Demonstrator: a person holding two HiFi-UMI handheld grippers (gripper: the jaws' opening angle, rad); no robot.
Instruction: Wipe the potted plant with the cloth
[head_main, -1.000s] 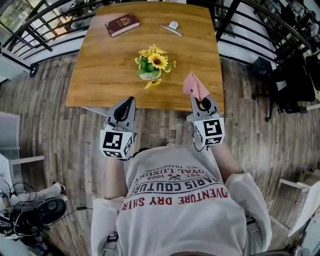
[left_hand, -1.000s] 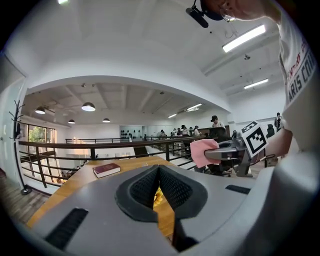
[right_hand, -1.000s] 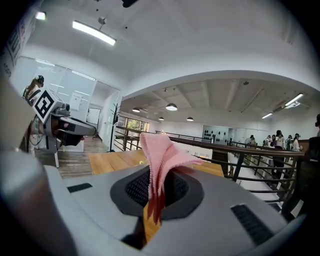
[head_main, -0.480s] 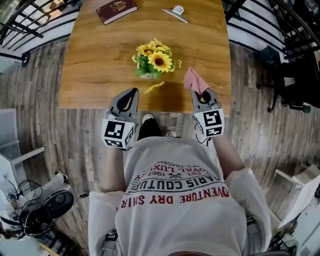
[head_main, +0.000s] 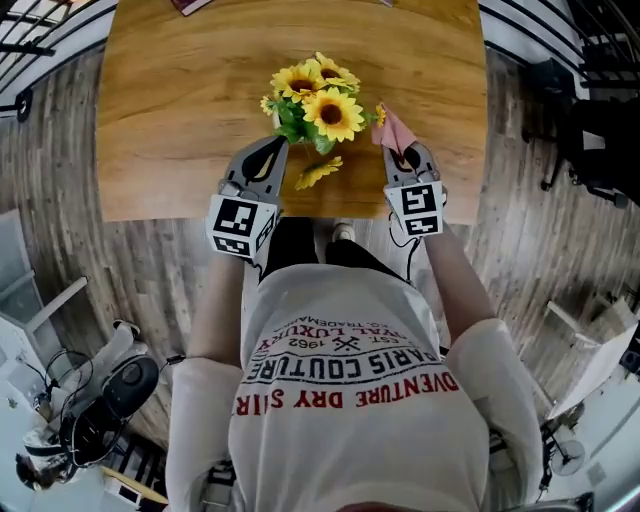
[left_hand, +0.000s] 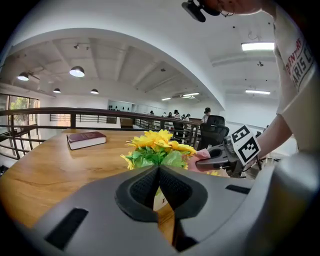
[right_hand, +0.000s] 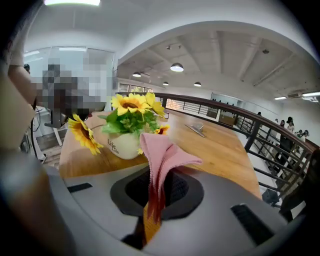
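Cloth (right_hand: 162, 155) is being pinched between the jaws of the right gripper (head_main: 402, 155), its pink folds sticking up just beside the potted plant (head_main: 318, 108). Left gripper (head_main: 270, 150) is being held with jaws pressed together on nothing, near the plant's other side. Plant is being carried by the wooden table (head_main: 170, 120), near its front edge.

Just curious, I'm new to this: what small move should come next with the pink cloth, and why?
Probably ease the right gripper toward the potted plant: it is shut on the pink cloth, which sits just beside the plant, apparently not wiping it yet.
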